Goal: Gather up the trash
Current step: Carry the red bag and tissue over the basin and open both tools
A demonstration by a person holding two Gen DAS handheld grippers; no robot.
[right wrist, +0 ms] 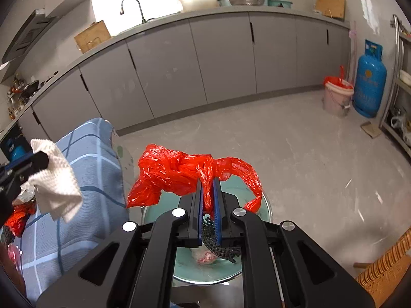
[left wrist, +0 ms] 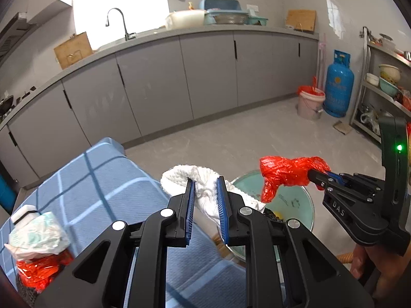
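Left gripper [left wrist: 205,192]: clamped on the white paper towel [left wrist: 179,179], carried clear of the blue checked cloth [left wrist: 102,179].
Right gripper [right wrist: 208,192]: pressed together on the red plastic bag [right wrist: 174,172], held above the round glass table [right wrist: 264,205], seemingly for binning.
Remaining trash: a crumpled wrapper [left wrist: 36,236] left on the cloth.

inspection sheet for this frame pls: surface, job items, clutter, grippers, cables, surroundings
Surface: blue checked tablecloth; round glass-topped stand beside it, lower.
Job's things: white cloth and red plastic bag, both lifted; the bag hangs over the stand.
Clutter: crumpled white wrapper on red plastic at the tablecloth's near corner; black mesh strip under the right gripper.
Grippers: left gripper shut on the white cloth; right gripper shut on the red plastic bag.
Cables: nothing seen.
Surroundings: grey cabinets, faucet, blue gas cylinder, bucket lined in red.
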